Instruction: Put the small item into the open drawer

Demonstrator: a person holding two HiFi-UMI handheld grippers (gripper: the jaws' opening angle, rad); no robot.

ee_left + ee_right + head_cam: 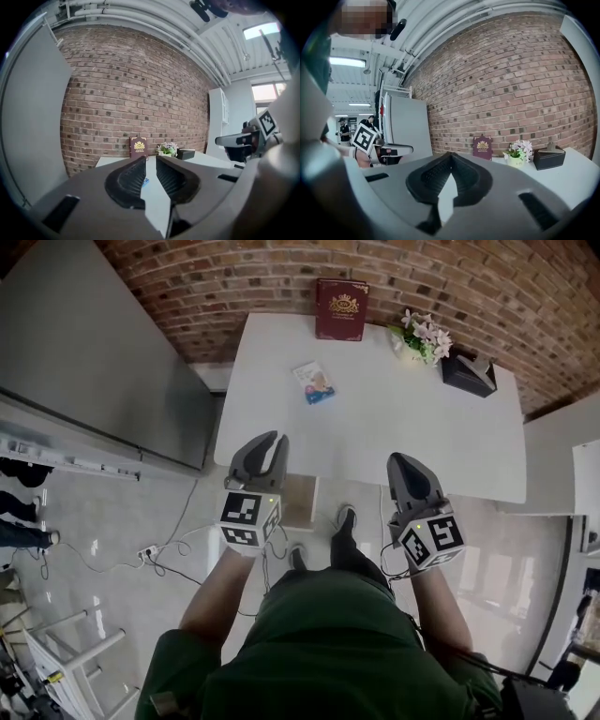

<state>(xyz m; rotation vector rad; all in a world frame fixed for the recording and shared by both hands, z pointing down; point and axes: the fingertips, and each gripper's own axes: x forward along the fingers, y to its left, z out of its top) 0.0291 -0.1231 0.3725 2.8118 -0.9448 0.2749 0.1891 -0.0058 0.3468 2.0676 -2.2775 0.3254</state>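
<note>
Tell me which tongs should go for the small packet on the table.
Left. The left tongs sit nearer the packet, slightly open, with it showing through their gap; the right tongs are shut and farther aside.

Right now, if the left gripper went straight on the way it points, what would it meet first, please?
Most likely the small blue packet on the white table, seen ahead through the gap between the left gripper's jaws. Depth is unclear; the maroon book stands beyond.

White table [394, 418] with maroon book [341, 308], flower pot [422, 337], black box [468, 372] at back, small packet [315, 382] nearer.
</note>
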